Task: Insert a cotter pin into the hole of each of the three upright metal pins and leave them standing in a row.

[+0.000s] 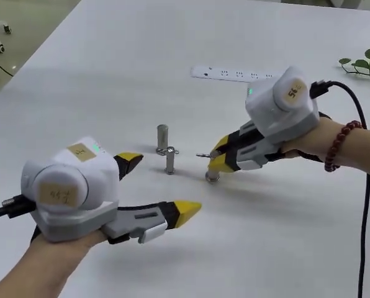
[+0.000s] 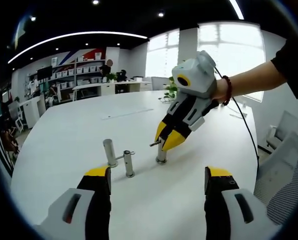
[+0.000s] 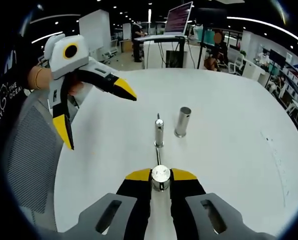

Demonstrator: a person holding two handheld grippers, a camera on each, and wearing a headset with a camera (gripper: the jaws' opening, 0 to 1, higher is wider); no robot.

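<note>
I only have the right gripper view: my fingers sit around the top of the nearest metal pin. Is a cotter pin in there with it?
Observer: The left gripper view shows a cotter pin poking out sideways from between the fingers of the right gripper, level with the top of the nearest pin. Whether it is through the hole I cannot tell.
Operator: Is that pin standing on the table?
Observer: Yes, upright, its foot on the table.
Operator: Does the middle pin have one?
Observer: The head view shows a second cotter pin crosswise through the middle pin, near its top.
</note>
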